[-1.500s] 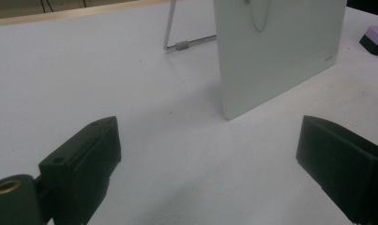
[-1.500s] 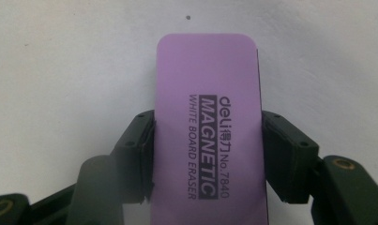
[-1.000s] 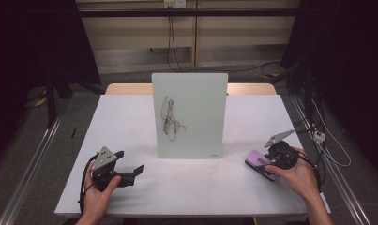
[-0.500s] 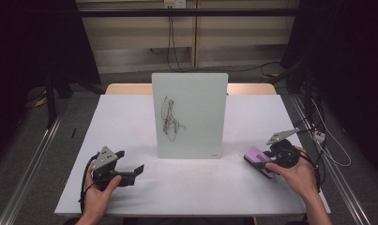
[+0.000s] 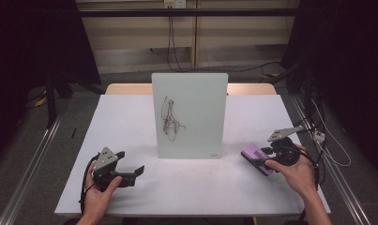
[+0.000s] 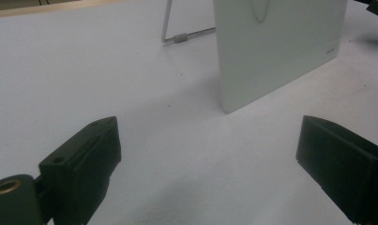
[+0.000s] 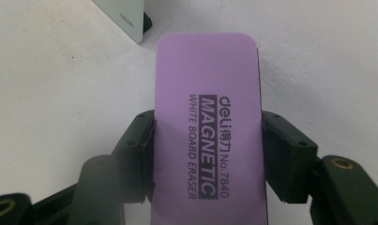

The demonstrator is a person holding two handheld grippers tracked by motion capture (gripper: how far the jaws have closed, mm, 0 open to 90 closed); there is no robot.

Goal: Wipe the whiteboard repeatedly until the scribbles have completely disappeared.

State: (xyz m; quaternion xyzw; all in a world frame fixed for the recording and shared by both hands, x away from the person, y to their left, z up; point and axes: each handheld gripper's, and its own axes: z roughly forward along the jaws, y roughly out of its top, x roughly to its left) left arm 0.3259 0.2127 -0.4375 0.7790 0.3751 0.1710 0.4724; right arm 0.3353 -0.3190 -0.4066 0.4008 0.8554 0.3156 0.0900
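The purple rectangular magnetic whiteboard eraser sits clamped by its long sides between the two black jaws of the right gripper, its printed face up and its rounded far end sticking out past the jaws. In the high view the eraser lies low over the right side of the white bench, near the front edge, held in the right gripper by the person's right hand.

Just beyond the eraser's far end stands the small white upright whiteboard, propped near the middle of the bench, with thin dark scribbles on its left half. Its lower right corner is the nearest thing ahead of the eraser; bare bench lies between them.

Well apart, on the left side of the bench, the left gripper rests in the person's left hand, its jaws spread wide with nothing between them, pointing toward the whiteboard's lower edge. A wire stand props the board from behind.
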